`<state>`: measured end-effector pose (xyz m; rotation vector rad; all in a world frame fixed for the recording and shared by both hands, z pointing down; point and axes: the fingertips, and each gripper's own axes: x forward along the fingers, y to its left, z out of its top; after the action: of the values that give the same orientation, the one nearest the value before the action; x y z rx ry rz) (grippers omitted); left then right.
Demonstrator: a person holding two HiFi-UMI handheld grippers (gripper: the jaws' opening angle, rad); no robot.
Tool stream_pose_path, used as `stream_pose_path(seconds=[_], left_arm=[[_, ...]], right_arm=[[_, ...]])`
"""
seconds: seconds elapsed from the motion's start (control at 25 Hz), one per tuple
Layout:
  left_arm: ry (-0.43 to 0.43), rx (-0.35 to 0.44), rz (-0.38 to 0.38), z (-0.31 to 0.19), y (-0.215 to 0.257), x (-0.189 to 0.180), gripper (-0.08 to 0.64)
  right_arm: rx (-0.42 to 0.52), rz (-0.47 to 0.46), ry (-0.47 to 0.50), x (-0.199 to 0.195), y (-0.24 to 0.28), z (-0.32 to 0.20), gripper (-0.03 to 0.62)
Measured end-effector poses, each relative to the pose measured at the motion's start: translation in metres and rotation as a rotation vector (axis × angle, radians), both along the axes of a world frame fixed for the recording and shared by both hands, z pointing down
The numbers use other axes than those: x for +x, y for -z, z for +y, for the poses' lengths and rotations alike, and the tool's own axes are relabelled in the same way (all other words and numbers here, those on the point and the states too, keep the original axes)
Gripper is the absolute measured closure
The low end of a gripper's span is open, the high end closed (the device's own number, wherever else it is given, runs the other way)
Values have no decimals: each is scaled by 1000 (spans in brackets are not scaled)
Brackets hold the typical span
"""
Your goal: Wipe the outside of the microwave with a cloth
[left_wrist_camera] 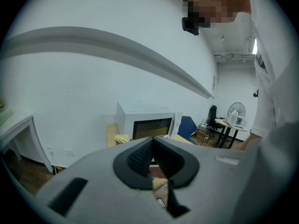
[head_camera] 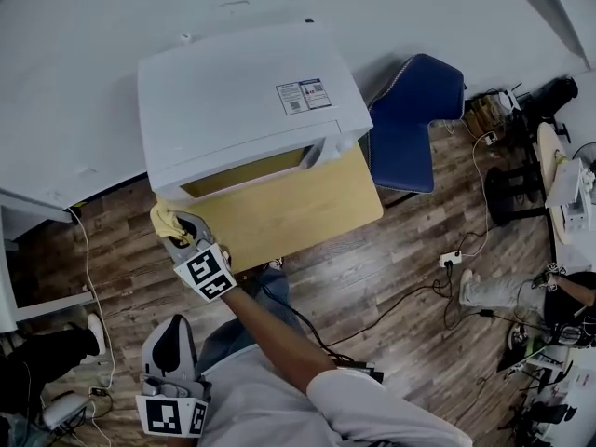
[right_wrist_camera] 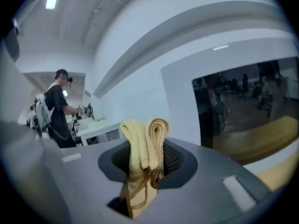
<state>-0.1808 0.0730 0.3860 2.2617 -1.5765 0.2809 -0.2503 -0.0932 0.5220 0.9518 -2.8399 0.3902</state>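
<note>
A white microwave [head_camera: 242,101] stands on a small wooden table [head_camera: 307,212] against the wall, its dark door window facing me. My right gripper [head_camera: 182,226] is shut on a folded yellow cloth [head_camera: 166,220] and holds it at the microwave's lower front-left corner. In the right gripper view the cloth [right_wrist_camera: 145,143] sticks up between the jaws, with the microwave [right_wrist_camera: 233,106] close on the right. My left gripper [head_camera: 170,343] hangs back low by my body, jaws together and empty. From there the microwave [left_wrist_camera: 147,120] and the cloth [left_wrist_camera: 121,139] show in the distance.
A blue chair [head_camera: 410,119] stands right of the table. A power strip [head_camera: 452,257] and cables lie on the wood floor. A white desk [head_camera: 28,203] sits at the left and more tables [head_camera: 568,184] at the right. Another person [right_wrist_camera: 56,106] stands far off.
</note>
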Motion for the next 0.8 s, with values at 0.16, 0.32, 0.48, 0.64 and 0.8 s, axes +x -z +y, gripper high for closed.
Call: stream_pose_path(seconds=[0.16,0.32,0.48,0.64,0.8], left_arm=[[0,34,-14,-3,8,3,565],[-19,27,17,-9,3,12,565],[-68,42,42,-19,5,33,565],[-105,47,78,-29,5,52,565],[-124,41,132,-39,6,66,565]], right_arm=[[-28,-26,-23,20,2,0,477],[-44,-8,-60,60,-5,3,477],[-35,13,-150,118,-3,-4,477],[-16,37,-288,199,1,-24,476],[-10,47,-437,282,7,-46,476]])
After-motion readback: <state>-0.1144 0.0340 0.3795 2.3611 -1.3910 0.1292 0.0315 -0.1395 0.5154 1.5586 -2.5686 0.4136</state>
